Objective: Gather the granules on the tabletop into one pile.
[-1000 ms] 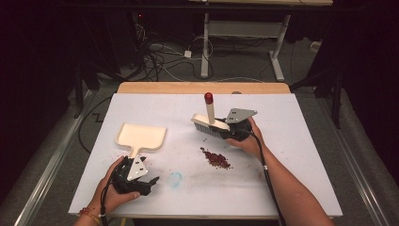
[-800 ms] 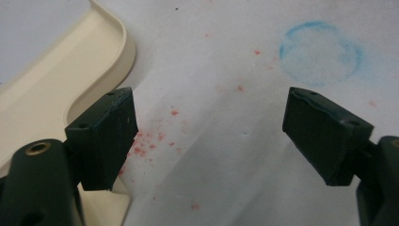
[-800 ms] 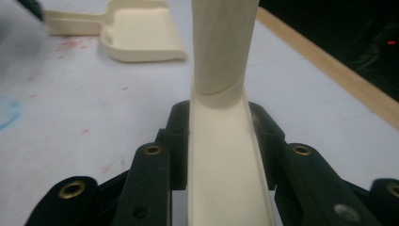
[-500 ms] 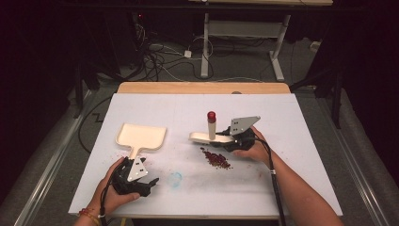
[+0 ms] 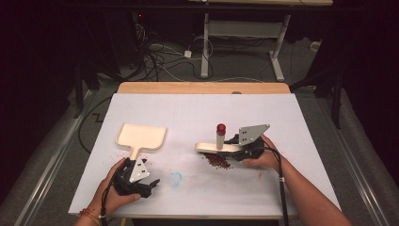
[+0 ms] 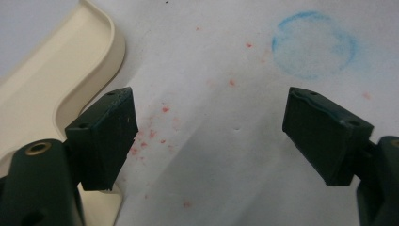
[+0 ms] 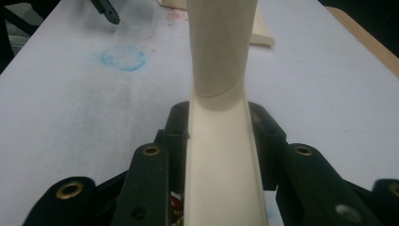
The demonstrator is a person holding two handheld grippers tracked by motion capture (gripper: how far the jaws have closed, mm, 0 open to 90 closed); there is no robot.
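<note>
Right gripper (image 5: pixel 237 151): jaws clamped on cream plastic brush (image 5: pixel 217 147) with red-capped handle
Left gripper (image 5: pixel 149 185): jaws wide apart, holding nothing
Red crumb pile (image 5: pixel 217 161): under the brush, well apart from cream plastic dustpan (image 5: pixel 141 135)
Progress: crumbs gathered; none in pan (my judgement)
Obstacles: blue chalk circle (image 5: pixel 175 179) marks the white table (image 5: pixel 197 113), nothing blocks the path

Black fingers (image 6: pixel 106 136) w/ brass screws, grey plates, black cables.
</note>
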